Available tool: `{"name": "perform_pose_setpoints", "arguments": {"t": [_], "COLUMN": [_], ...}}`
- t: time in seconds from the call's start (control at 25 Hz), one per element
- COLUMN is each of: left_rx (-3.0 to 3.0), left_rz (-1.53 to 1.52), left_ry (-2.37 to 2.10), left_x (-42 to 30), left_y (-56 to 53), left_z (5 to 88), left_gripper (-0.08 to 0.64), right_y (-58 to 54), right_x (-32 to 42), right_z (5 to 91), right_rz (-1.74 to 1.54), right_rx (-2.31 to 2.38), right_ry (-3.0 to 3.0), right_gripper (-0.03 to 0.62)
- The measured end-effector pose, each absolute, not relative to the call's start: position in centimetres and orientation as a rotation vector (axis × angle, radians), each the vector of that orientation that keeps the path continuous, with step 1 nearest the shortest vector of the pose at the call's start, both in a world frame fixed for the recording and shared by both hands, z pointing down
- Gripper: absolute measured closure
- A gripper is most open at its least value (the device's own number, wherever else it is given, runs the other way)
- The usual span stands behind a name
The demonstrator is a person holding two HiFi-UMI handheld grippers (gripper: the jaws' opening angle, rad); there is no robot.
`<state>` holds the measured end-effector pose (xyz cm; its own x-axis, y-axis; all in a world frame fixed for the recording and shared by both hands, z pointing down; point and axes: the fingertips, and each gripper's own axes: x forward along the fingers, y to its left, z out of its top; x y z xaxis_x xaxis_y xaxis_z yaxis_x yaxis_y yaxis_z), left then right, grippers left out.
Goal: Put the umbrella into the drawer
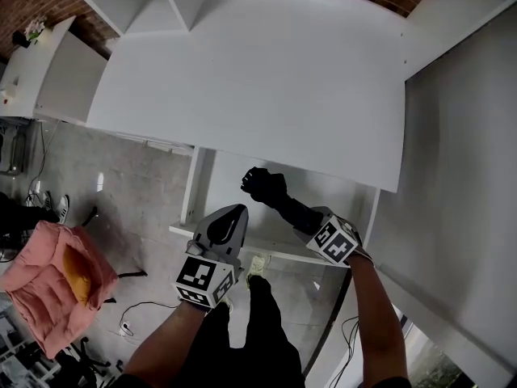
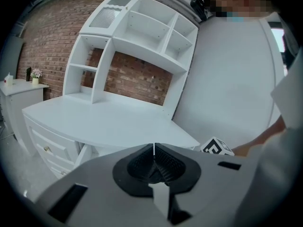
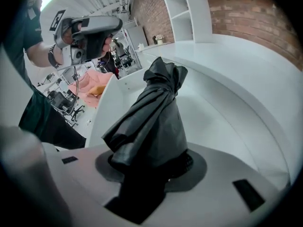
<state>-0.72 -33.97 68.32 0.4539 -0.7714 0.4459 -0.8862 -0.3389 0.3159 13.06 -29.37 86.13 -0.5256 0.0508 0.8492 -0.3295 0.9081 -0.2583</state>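
I count one folded black umbrella, one open drawer and one white desk with one shelf unit. Two grippers appear: the left gripper and the right gripper. One pink cushioned seat completes the count.

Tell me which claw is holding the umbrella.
The right claw, shut on the folded black umbrella; the left claw is shut with nothing between its jaws.

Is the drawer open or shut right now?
Open. In the head view the drawer is pulled out from under the desktop, its white inside exposed, with the umbrella showing against it.
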Motion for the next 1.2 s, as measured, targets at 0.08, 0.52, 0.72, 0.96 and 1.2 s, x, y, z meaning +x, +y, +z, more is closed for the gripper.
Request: {"name": "perform_pose_setpoints", "arguments": {"t": [0.08, 0.52, 0.72, 0.96, 1.2], "left_rx": [2.19, 2.187, 2.211, 2.229, 2.24], "left_rz": [0.304, 0.312, 0.325, 0.356, 0.368], "left_ry": [-1.376, -1.366, -1.329, -1.259, -1.224], "left_x": [-0.7, -0.4, 1.3, 4.1, 5.0], "left_y": [-33.6, -33.1, -33.4, -33.5, -33.2], "left_z": [68.4, 68.6, 69.5, 71.4, 71.7], "left_gripper": [0.547, 0.547, 0.547, 0.546, 0.547], "right_y": [-29.5, -30.6, -30.6, -30.7, -31.7], "right_x": [13.7, 16.1, 16.3, 17.2, 18.5], "right_z": [87.2, 89.5, 89.9, 90.8, 90.4], "right_rz": [0.483, 0.457, 0.464, 0.475, 0.439], "right_rx": [0.19, 0.221, 0.228, 0.24, 0.303], "right_ry": [-2.044, -1.978, -1.973, -1.925, -1.883], "right_gripper": [0.42, 0.397, 0.397, 0.388, 0.341]}}
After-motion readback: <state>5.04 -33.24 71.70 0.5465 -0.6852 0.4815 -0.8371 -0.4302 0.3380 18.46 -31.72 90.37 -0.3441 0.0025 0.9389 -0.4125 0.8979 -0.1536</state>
